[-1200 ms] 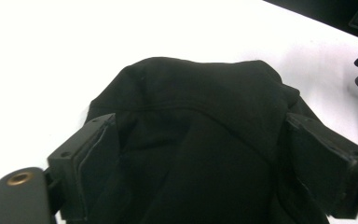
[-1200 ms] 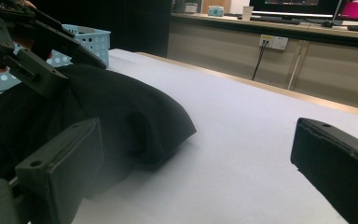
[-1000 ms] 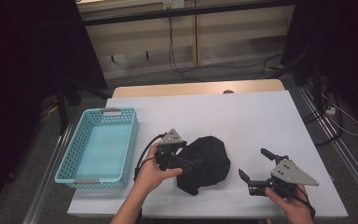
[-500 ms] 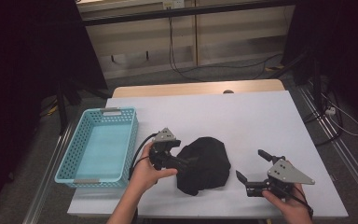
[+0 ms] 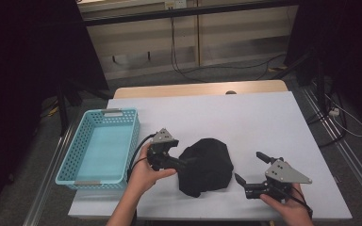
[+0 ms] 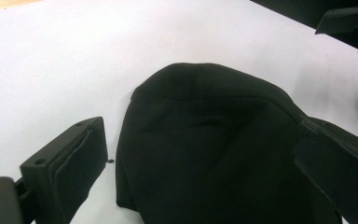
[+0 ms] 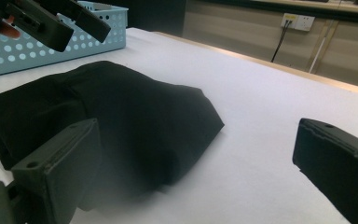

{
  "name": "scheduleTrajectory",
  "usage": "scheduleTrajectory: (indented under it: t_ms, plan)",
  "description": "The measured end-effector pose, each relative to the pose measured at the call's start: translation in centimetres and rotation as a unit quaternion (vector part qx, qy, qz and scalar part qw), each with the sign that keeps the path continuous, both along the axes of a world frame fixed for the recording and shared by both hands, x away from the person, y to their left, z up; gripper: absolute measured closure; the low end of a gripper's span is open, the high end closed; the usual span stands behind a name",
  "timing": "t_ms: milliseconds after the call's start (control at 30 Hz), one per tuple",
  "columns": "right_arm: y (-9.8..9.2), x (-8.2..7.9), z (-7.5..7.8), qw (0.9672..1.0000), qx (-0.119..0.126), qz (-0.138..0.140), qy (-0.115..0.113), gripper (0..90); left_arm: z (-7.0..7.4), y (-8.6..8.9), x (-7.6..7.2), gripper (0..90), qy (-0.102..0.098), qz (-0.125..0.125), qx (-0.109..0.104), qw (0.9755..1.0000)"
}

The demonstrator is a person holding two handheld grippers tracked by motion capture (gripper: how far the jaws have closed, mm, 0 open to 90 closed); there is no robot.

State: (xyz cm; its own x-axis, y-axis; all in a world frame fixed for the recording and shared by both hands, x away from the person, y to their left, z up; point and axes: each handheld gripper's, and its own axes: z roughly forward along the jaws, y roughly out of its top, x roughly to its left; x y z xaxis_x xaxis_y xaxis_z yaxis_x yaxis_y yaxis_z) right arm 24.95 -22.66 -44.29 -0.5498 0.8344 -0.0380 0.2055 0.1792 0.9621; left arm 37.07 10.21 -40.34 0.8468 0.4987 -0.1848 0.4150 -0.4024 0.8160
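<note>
While the black cloth lies heaped mid-surface, my left claw gapes over its edge, seemingly touching, so I'd sink lower before pinching; my right claw waits open, empty.

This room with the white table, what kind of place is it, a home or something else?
Probably a lab or workshop, not a home. A person works two hand-held grippers, left and right, at a bare white table holding a black cloth and a blue basket. Loose cables run across the floor behind.
</note>
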Motion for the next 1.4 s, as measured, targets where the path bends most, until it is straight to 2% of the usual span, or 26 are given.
scheduleTrajectory:
  t_ms: [133, 333, 500, 533, 567, 600, 633, 667, 700, 733, 800, 900, 967, 1033, 1067, 1100, 1133, 1167, 1233, 1267, 1300, 1333, 1400]
  plan:
    - [0.4, 0.3, 0.1, 0.9999, -0.006, 0.007, 0.005, 0.4, -0.2, 0.5, 0.1, 3.7, 0.002, 0.012, 0.001, 0.9999]
    - [1.3, 0.9, 0.2, 0.9997, -0.013, 0.012, 0.018, 0.7, -0.2, 0.7, 0.1, 4.0, -0.006, 0.014, 0.003, 0.9999]
    - [2.3, 1.3, 0.4, 0.9994, -0.019, 0.023, 0.019, 3.1, -0.2, 1.1, 0.2, 4.2, -0.007, 0.02, 0.005, 0.9998]
    - [2.5, 1.4, 0.5, 0.9991, -0.022, 0.028, 0.02, 5.7, -0.2, 1.1, 0.2, 4.3, -0.007, 0.022, 0.003, 0.9997]
    - [3.1, 1.6, 0.8, 0.9984, -0.027, 0.046, 0.019, 12.9, -0.1, 1.1, 0.2, 4.6, -0.007, 0.023, 0.004, 0.9997]
    - [3.1, 1.6, 0.8, 0.9984, -0.027, 0.046, 0.019, 12.9, -0.1, 1.1, 0.2, 4.6, -0.008, 0.023, 0.005, 0.9997]
    - [3.8, 1.8, 1.0, 0.9975, -0.033, 0.06, 0.021, 18.6, -0.1, 1.2, 0.2, 4.7, -0.008, 0.024, 0.004, 0.9997]
    - [3.8, 1.8, 1.0, 0.9975, -0.033, 0.06, 0.021, 18.6, -0.1, 1.2, 0.2, 4.7, -0.009, 0.027, 0.003, 0.9996]
    - [4.5, 2.0, 1.2, 0.9965, -0.028, 0.073, 0.03, 22.7, 0.0, 1.3, 0.3, 4.9, -0.013, 0.027, 0.007, 0.9995]
    - [4.5, 2.0, 1.2, 0.9965, -0.028, 0.073, 0.03, 22.7, 0.0, 1.3, 0.3, 4.9, -0.01, 0.028, 0.004, 0.9995]
    - [5.2, 2.1, 1.3, 0.9949, -0.027, 0.091, 0.035, 26.2, -0.1, 1.3, 0.2, 4.9, -0.009, 0.029, 0.003, 0.9995]
    - [6.4, 2.5, 1.0, 0.9919, -0.044, 0.107, 0.054, 35.2, -0.2, 1.3, 0.3, 5.1, -0.009, 0.031, 0.005, 0.9995]
    - [6.9, 3.1, 0.6, 0.9892, -0.053, 0.112, 0.078, 49.7, -0.3, 1.2, 0.2, 5.2, -0.008, 0.031, 0.005, 0.9995]
    - [7.1, 3.7, 0.4, 0.9856, -0.056, 0.121, 0.104, 70.9, -0.3, 1.2, 0.2, 5.4, -0.008, 0.03, 0.005, 0.9995]
    - [6.9, 4.3, 0.5, 0.9846, -0.053, 0.119, 0.117, 84.2, -0.3, 1.2, 0.2, 5.5, -0.007, 0.031, 0.005, 0.9995]
    - [6.9, 4.3, 0.5, 0.9846, -0.053, 0.119, 0.117, 84.2, -0.2, 1.3, 0.2, 5.5, -0.007, 0.032, 0.006, 0.9995]
    - [6.4, 4.8, 0.8, 0.9853, -0.036, 0.114, 0.122, 87.0, -0.2, 1.4, 0.2, 5.6, -0.009, 0.031, 0.008, 0.9994]
    - [6.4, 4.8, 0.8, 0.9853, -0.036, 0.114, 0.122, 87.0, -0.2, 1.4, 0.2, 5.6, -0.008, 0.032, 0.006, 0.9994]
    - [4.8, 5.1, 1.6, 0.9882, -0.023, 0.094, 0.119, 87.4, -0.2, 1.7, 0.3, 5.7, -0.011, 0.034, 0.009, 0.9993]
    - [4.8, 5.1, 1.6, 0.9882, -0.023, 0.094, 0.119, 87.4, -0.2, 1.7, 0.3, 5.7, -0.011, 0.034, 0.009, 0.9993]
    - [3.4, 5.3, 2.0, 0.9909, -0.016, 0.072, 0.113, 87.4, -0.2, 1.7, 0.2, 5.7, -0.01, 0.035, 0.006, 0.9993]
    - [3.4, 5.3, 2.0, 0.9909, -0.016, 0.072, 0.113, 87.4, -0.2, 1.7, 0.2, 5.7, -0.01, 0.035, 0.007, 0.9993]
    - [2.0, 5.6, 2.2, 0.9921, 0.003, 0.054, 0.113, 87.5, -0.2, 1.8, 0.2, 5.7, -0.01, 0.035, 0.007, 0.9993]
